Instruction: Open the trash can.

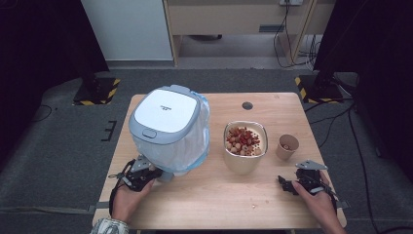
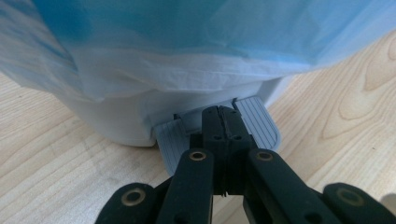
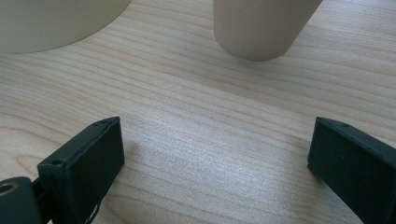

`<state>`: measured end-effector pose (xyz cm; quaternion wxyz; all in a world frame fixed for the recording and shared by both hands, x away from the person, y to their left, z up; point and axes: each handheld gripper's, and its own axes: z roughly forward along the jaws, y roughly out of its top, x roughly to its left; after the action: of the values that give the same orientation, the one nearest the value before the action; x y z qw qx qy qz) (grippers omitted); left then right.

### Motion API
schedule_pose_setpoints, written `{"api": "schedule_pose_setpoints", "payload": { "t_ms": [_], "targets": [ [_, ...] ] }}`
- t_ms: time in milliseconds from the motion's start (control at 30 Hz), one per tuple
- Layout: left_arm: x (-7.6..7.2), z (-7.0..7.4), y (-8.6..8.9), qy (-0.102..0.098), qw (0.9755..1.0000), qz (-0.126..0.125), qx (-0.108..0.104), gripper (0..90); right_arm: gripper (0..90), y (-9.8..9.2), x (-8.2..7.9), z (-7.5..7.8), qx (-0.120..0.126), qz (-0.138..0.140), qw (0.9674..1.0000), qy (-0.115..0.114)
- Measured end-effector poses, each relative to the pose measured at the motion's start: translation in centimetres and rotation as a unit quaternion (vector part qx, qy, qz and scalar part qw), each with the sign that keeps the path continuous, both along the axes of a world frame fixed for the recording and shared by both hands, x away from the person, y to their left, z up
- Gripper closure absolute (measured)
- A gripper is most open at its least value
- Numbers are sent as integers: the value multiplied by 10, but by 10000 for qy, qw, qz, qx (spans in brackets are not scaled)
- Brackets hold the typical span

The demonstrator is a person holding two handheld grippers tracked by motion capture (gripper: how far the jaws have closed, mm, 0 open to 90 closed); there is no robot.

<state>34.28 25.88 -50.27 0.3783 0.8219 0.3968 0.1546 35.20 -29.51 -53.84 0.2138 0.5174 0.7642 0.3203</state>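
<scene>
Pedal bin [image 1: 168, 129] stands at 9 o'clock on the bench [image 1: 219, 195]. Left claw [image 2: 219, 116] is clenched empty over the pedal [image 2: 261, 126]: press straight down, centred. Right claw [image 3: 215, 154] rests released.

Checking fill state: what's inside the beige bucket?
The beige bucket holds red and tan round pieces, heaped near its rim. What lies beneath that top layer is covered.

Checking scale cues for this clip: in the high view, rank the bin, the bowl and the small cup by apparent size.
1. Bin, largest by far; it stands tall, so its lid is nearer the camera and looks somewhat bigger.
2. Bowl, clearly smaller.
3. Small cup, smallest.
</scene>
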Motion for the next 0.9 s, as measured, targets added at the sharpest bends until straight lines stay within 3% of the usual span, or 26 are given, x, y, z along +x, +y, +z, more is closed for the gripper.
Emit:
{"api": "schedule_pose_setpoints", "payload": {
  "t_ms": [500, 900],
  "targets": [
    [-1, -4, -3, -4, 9999, 28, 146, 900, 40, 0, 0, 0, 10, -8, 10000, 6],
    [1, -10, -5, 156, 9993, -38, 328, 900, 40, 0, 0, 0, 9, -9, 10000, 7]
  ]
}}
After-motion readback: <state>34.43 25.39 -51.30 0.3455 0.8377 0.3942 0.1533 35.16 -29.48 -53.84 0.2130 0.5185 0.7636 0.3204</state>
